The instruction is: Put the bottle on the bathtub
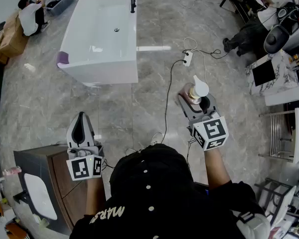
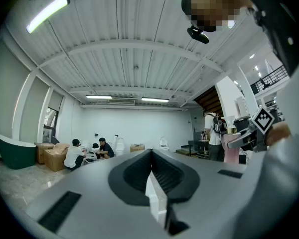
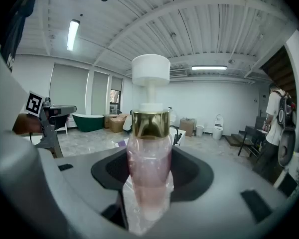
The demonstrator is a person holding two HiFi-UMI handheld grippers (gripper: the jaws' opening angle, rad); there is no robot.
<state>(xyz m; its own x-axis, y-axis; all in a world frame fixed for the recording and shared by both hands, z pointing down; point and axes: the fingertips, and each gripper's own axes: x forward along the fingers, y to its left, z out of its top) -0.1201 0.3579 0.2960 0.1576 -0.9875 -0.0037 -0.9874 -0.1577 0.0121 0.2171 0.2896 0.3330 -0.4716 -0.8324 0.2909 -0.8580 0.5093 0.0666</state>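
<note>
My right gripper (image 1: 193,99) is shut on a pink pump bottle (image 1: 195,92) with a gold collar and a white pump head, held upright above the floor. The right gripper view has the bottle (image 3: 148,168) clamped between the jaws, its pump head on top. The white bathtub (image 1: 102,59) with a black tap stands ahead and to the left, well away from the bottle. My left gripper (image 1: 81,128) is shut with nothing between its jaws, held low at the left; in its own view the left gripper (image 2: 152,176) points up toward the ceiling.
A dark cabinet (image 1: 50,183) with a white basin stands at the lower left. A white power strip (image 1: 187,58) and its black cable lie on the marble floor right of the tub. Furniture and a shelf rack (image 1: 284,133) crowd the right side. People sit near cardboard boxes (image 1: 12,31).
</note>
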